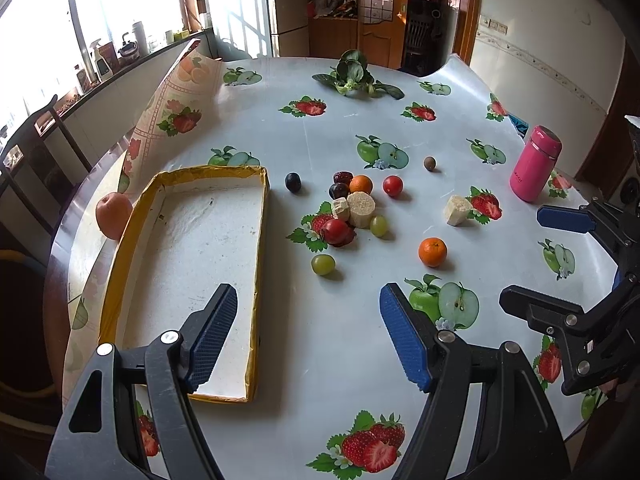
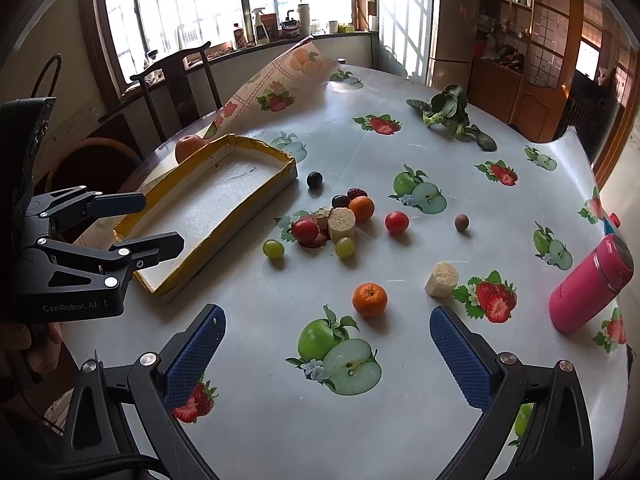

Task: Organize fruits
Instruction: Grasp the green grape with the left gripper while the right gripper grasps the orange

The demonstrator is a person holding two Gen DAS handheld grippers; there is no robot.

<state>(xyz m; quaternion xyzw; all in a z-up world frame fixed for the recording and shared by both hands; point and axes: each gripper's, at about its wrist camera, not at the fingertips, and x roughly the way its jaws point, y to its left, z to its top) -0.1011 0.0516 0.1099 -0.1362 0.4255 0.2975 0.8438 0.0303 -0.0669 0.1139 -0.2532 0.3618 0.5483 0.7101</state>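
1. Daylit kitchen-dining room; a round table (image 2: 400, 420) under a glossy white oilcloth printed with apples and strawberries carries all items.
2. Left gripper (image 1: 308, 332): blue-padded fingers spread wide apart, nothing between them, held above the near end of the tray and the bare cloth beside it.
3. Right gripper (image 2: 328, 356): fingers likewise spread wide, empty, above a printed green apple at the near edge.
4. Shallow rectangular white foam tray with yellow-taped rim (image 1: 262, 240): on the table's left, holding no fruit.
5. Small orange mandarin (image 2: 370, 299): alone on the cloth, just beyond the right gripper.
6. Cut pale corn-like chunk (image 2: 440, 278): right of that mandarin, apart from it.
7. Green grape (image 1: 323, 264): lies near the tray's right side.
8. Central cluster: a red cherry tomato (image 1: 335, 231), a second green grape (image 1: 378, 225), a round pale corn-like section (image 1: 361, 208), a smaller pale piece, a dark plum (image 1: 339, 190), a second mandarin (image 1: 361, 185) and a wrinkled red date (image 1: 343, 177), mostly touching.
9. Another red cherry tomato (image 1: 392, 185): just right of the cluster.
10. Dark round plum (image 1: 293, 182): between cluster and tray.
11. Small brown round fruit (image 1: 429, 163): farther right, alone.
12. Pink cylindrical flask (image 1: 535, 164): upright at the right edge.
13. Reddish-orange apple (image 1: 113, 215): outside the tray's left wall.
14. Leafy green vegetable (image 1: 354, 76): far side of the table.
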